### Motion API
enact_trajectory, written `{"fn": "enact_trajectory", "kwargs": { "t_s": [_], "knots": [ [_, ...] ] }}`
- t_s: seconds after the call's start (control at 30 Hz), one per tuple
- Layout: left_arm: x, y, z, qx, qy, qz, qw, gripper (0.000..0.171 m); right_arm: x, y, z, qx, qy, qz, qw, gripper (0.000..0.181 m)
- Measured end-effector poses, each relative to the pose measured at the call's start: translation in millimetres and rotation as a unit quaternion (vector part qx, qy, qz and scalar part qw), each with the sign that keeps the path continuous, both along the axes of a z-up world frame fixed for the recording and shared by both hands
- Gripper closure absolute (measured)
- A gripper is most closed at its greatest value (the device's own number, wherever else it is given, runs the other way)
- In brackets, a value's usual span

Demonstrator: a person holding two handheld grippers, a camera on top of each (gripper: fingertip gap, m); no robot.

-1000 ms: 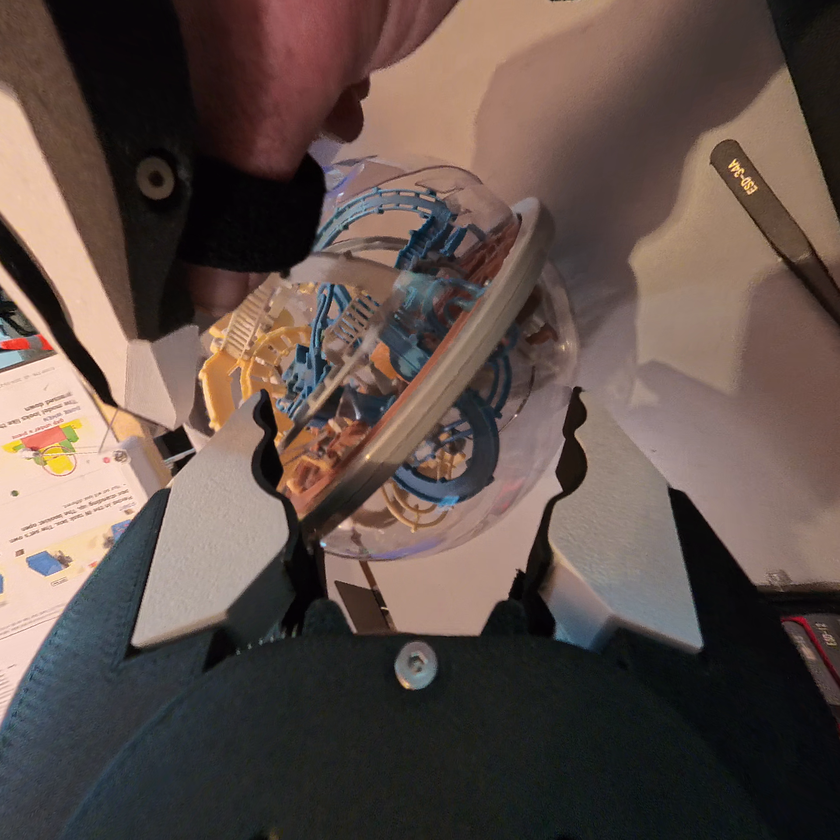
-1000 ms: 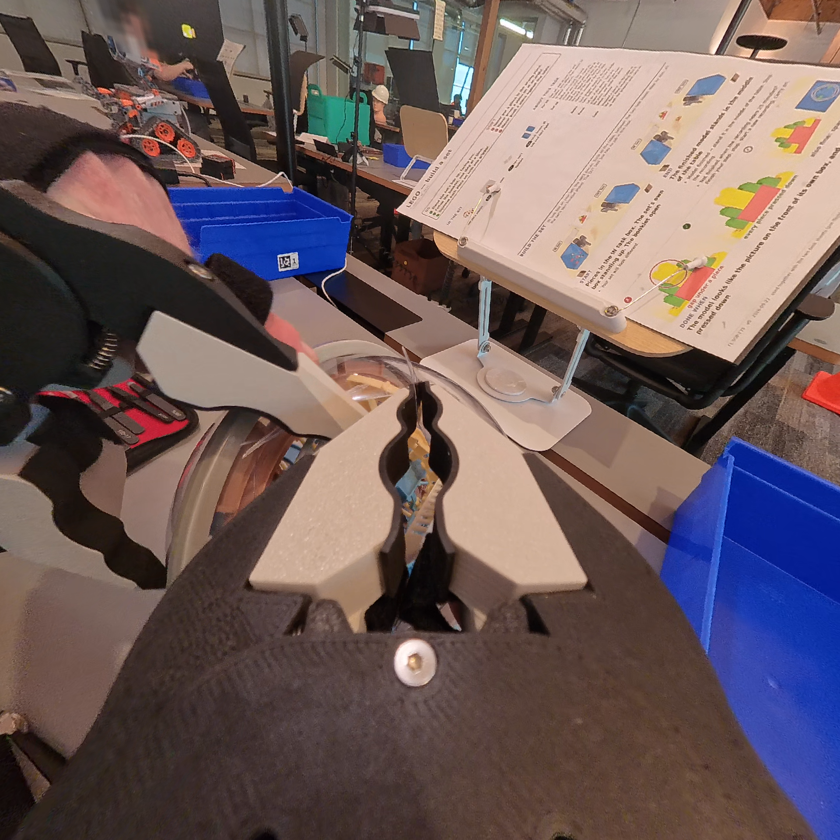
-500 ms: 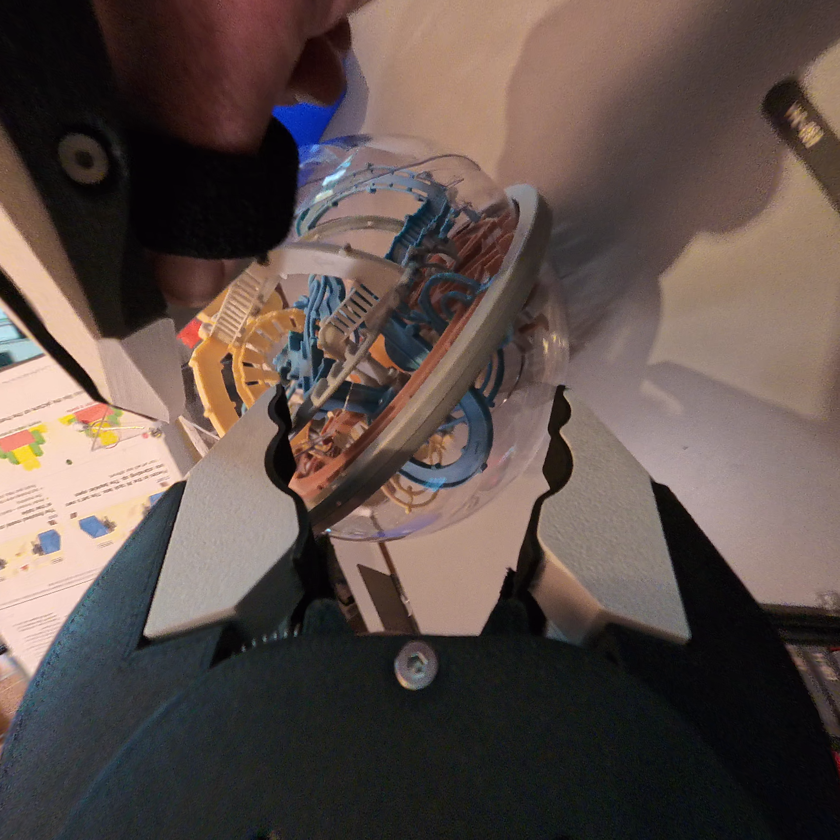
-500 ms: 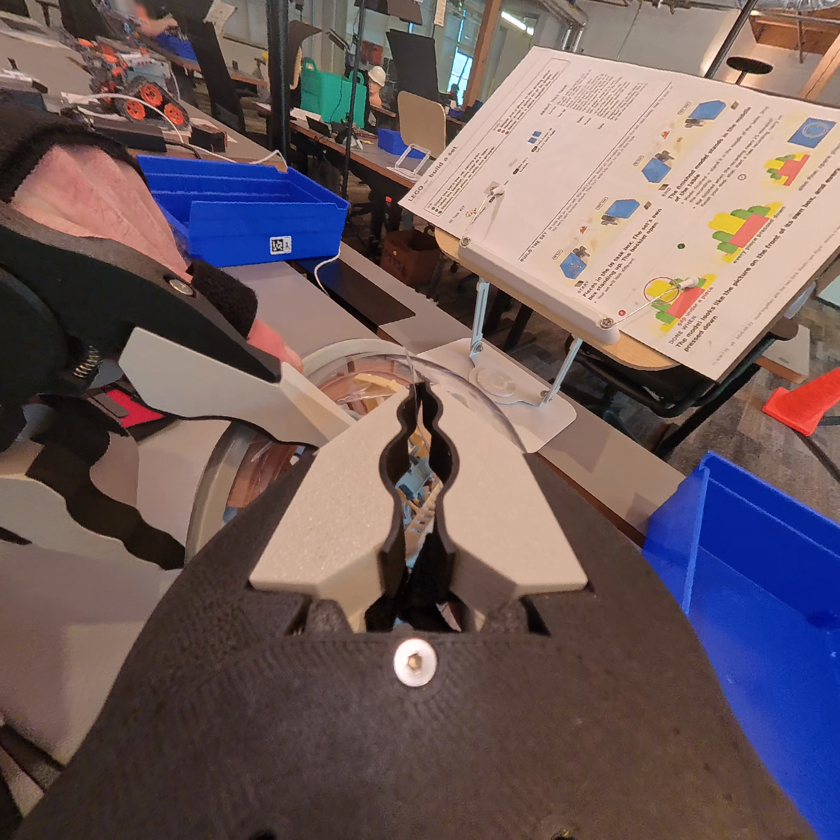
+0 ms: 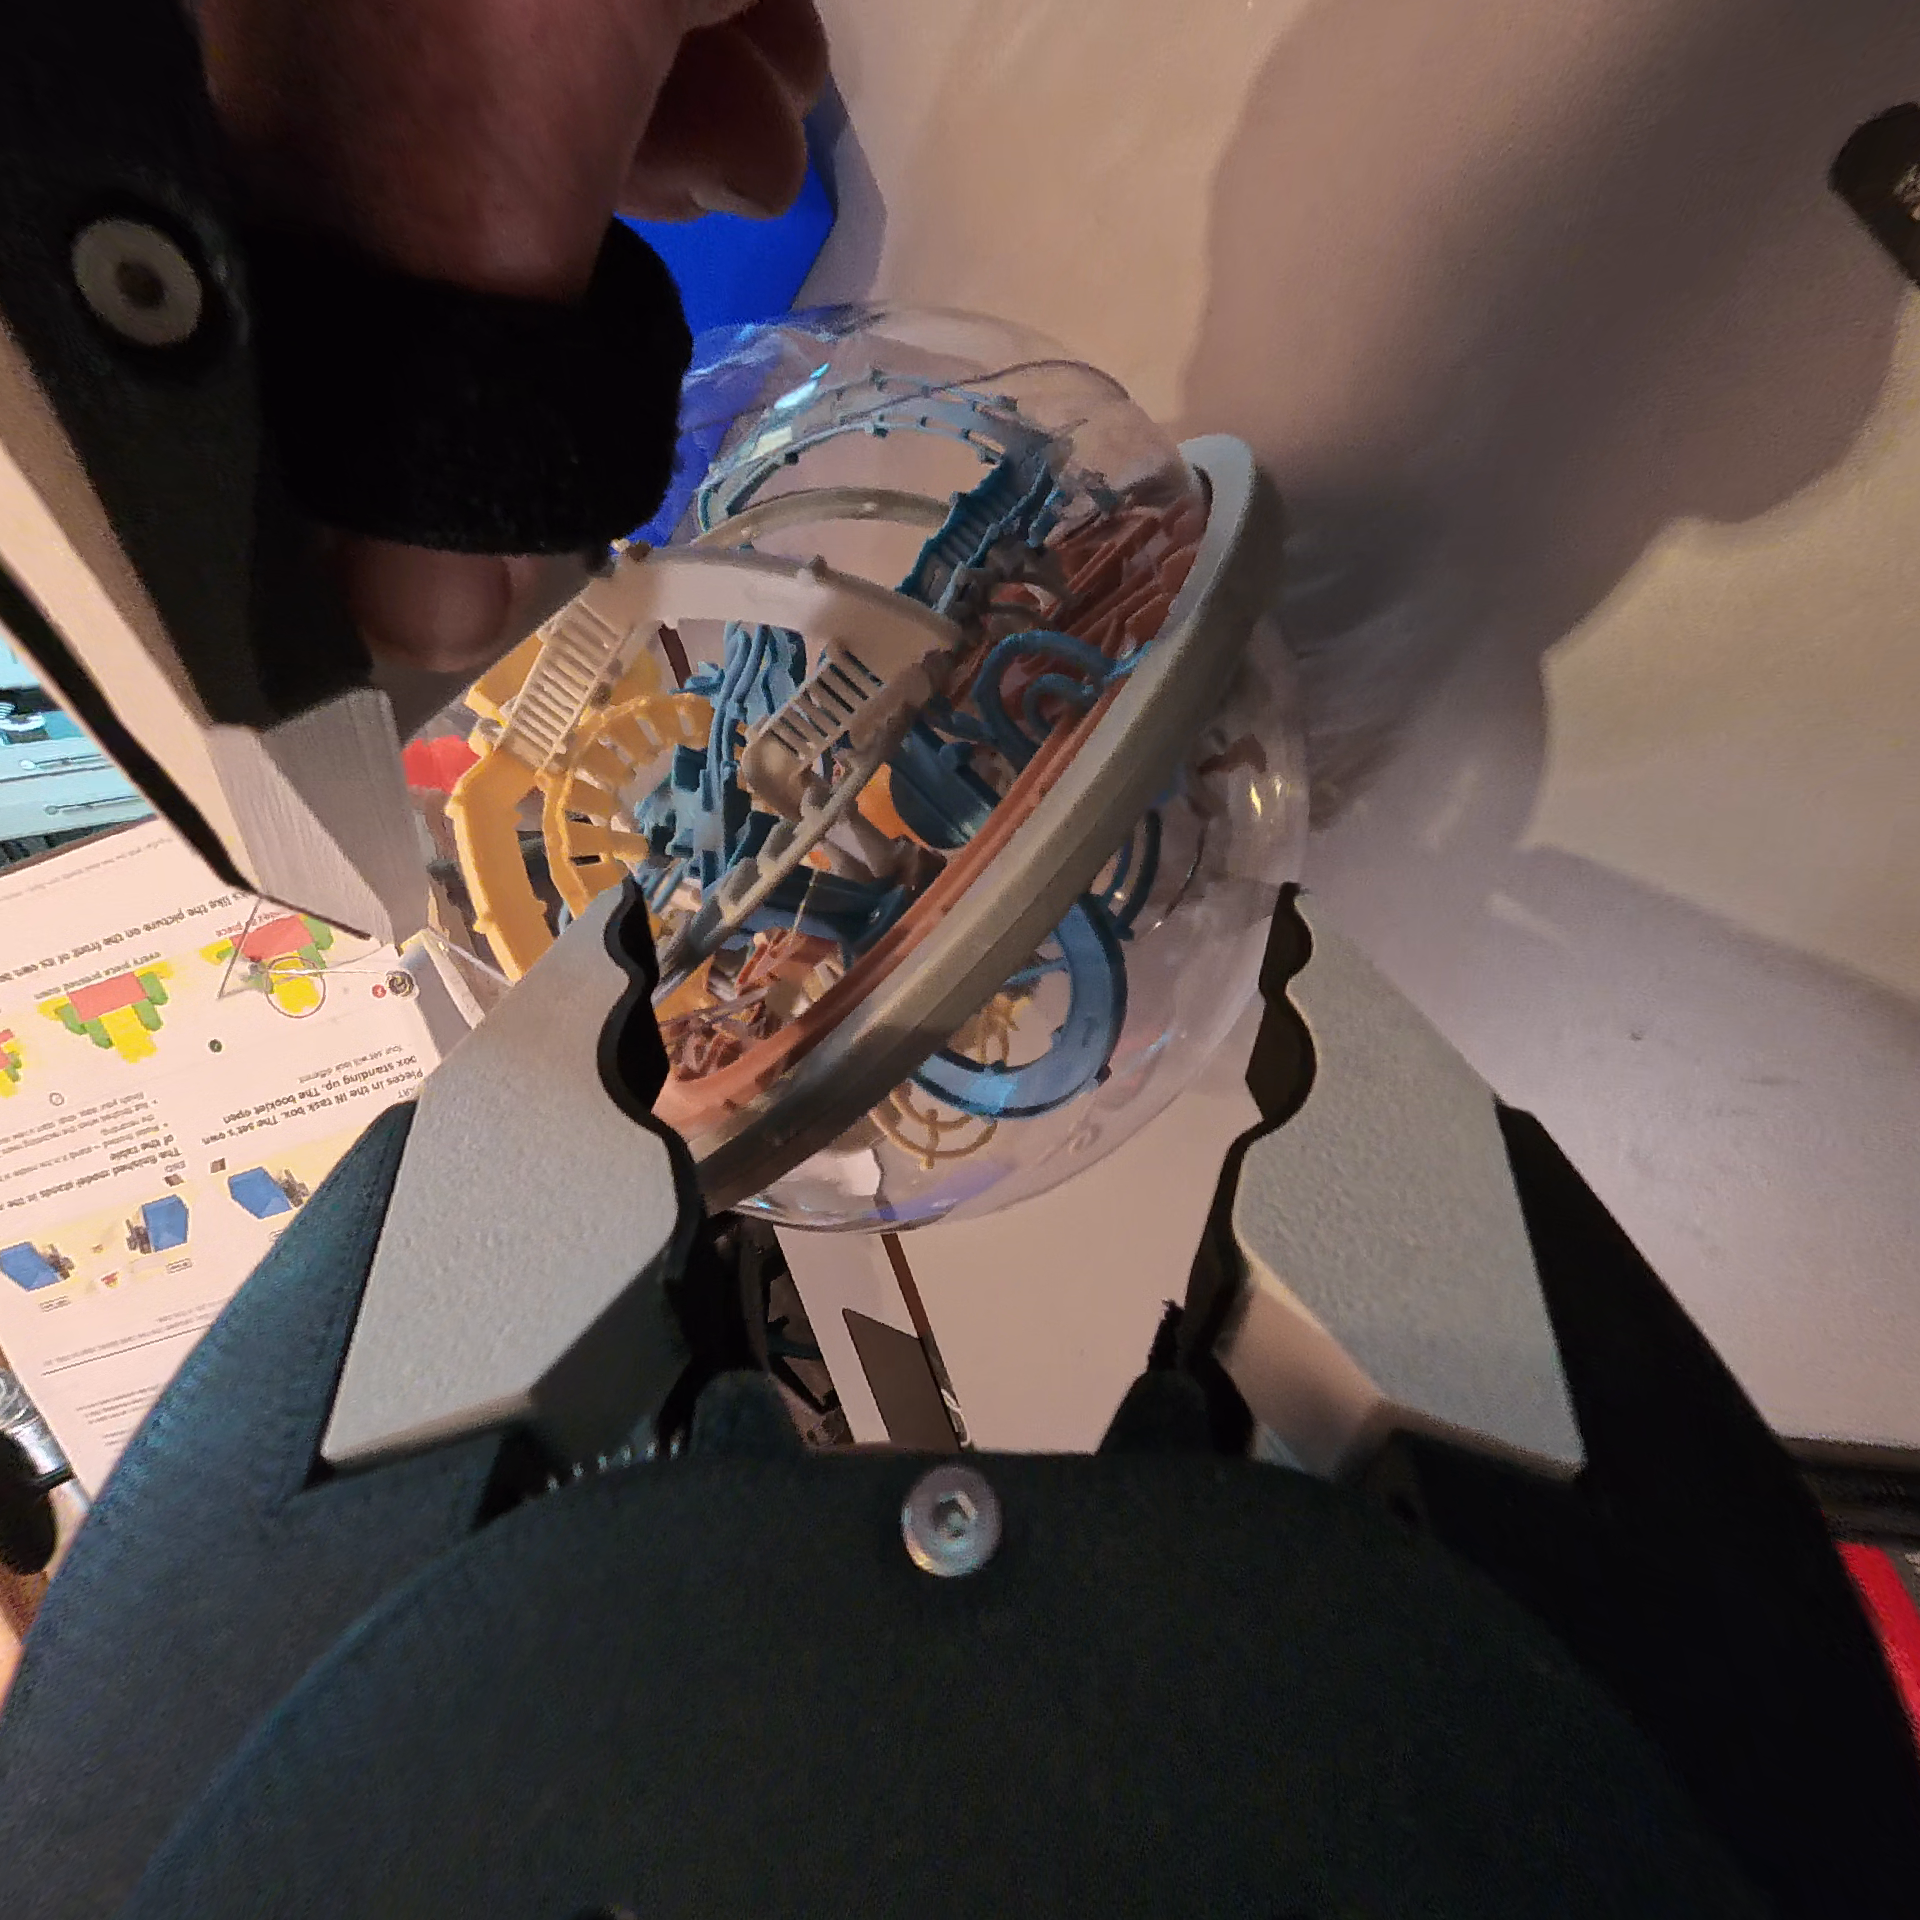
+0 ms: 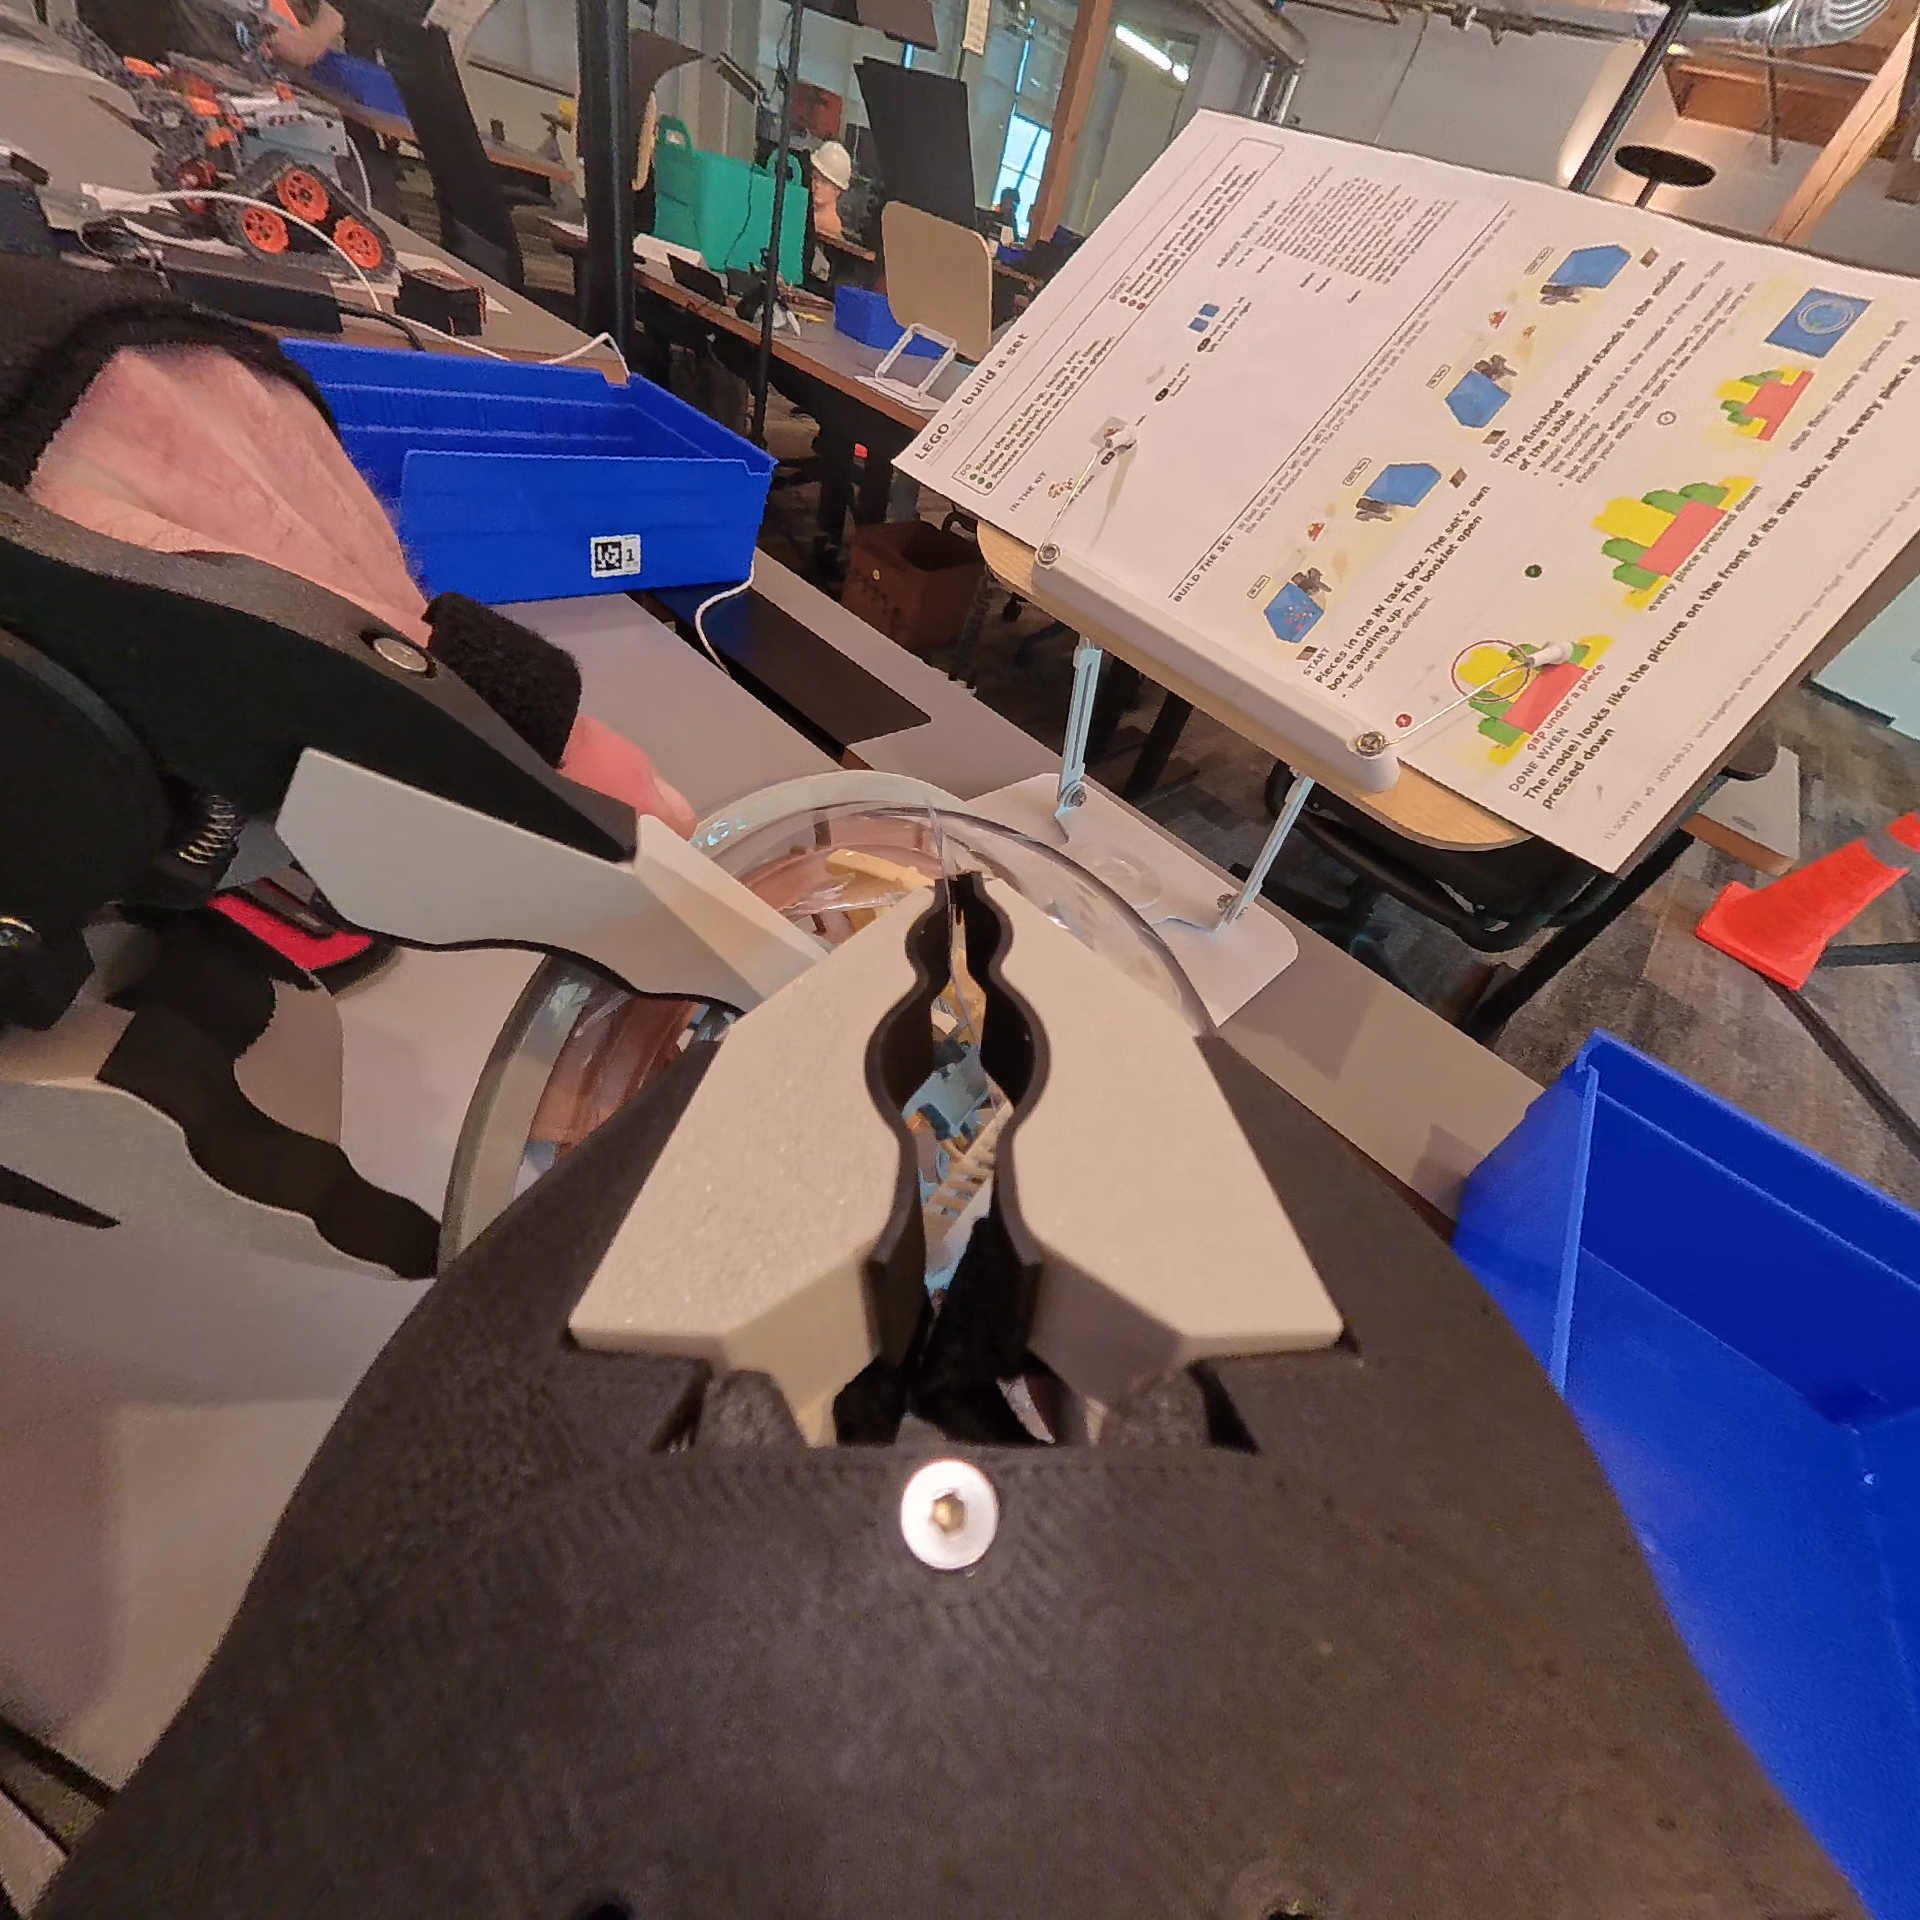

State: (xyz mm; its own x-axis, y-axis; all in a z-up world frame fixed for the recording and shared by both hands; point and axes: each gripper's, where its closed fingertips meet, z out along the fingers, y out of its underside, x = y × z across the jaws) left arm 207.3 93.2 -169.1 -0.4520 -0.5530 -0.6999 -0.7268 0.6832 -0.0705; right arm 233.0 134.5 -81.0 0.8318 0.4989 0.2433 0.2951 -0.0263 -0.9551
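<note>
A clear maze ball (image 5: 935,831) with blue, yellow and brown tracks and a grey ring around its middle sits tilted between my left gripper's (image 5: 953,904) fingers. The left finger presses on the grey ring and the right finger touches the clear shell. My right gripper (image 6: 951,883) is shut, with its tips against the top of the ball's clear dome (image 6: 1060,883). It also shows in the left wrist view (image 5: 312,810), at the ball's upper left, held by a hand in a black strap. One left gripper finger (image 6: 499,873) lies across the ball in the right wrist view.
A printed instruction sheet (image 6: 1455,468) lies on a tilted stand at the grey table's (image 6: 727,707) far edge. Blue bins stand at the back left (image 6: 540,468) and near right (image 6: 1714,1299). An orange cone (image 6: 1808,914) is on the floor. A black tool tip (image 5: 1881,197) lies at the upper right.
The left gripper and ball have shifted, so the black tool slid to the upper-right edge of its view. The right gripper stays shut against the ball; its view swung slightly.
</note>
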Motion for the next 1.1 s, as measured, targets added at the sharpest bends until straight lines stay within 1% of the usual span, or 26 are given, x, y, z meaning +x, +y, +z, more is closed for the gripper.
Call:
{"fn": "enact_trajectory", "kwargs": {
  "t_s": [0.23,0.33,0.43,0.63,0.77,0.9,1.1],
  "knots": [
    [0.7,-3.6,-1.9,-0.007,-0.010,0.007,1.000,0.061,-1.2,-1.4,1.4,-0.015,0.037,0.015,0.999,0.181],
    [4.2,-4.9,-1.3,-0.005,-0.018,0.003,1.000,0.061,2.0,-1.1,2.7,-0.030,0.085,0.038,0.995,0.181],
    [6.9,-3.5,-3.2,0.021,-0.011,0.003,1.000,0.063,7.6,-2.2,3.8,-0.048,0.127,0.055,0.989,0.181],
    [7.1,-5.9,-4.2,0.025,-0.025,0.005,0.999,0.066,6.0,-2.6,3.7,-0.047,0.131,0.055,0.989,0.181],
    [4.1,-4.4,-6.5,0.045,-0.036,-0.006,0.998,0.068,4.5,-4.8,4.9,-0.059,0.154,0.068,0.984,0.181],
    [2.5,-2.3,-9.6,0.069,-0.059,-0.020,0.996,0.069,-0.7,-6.7,4.3,-0.066,0.158,0.080,0.982,0.181],
    [1.3,0.7,-13.4,0.096,-0.091,-0.037,0.990,0.074,-3.0,-10.0,5.5,-0.099,0.248,0.134,0.954,0.181]
  ]
}}
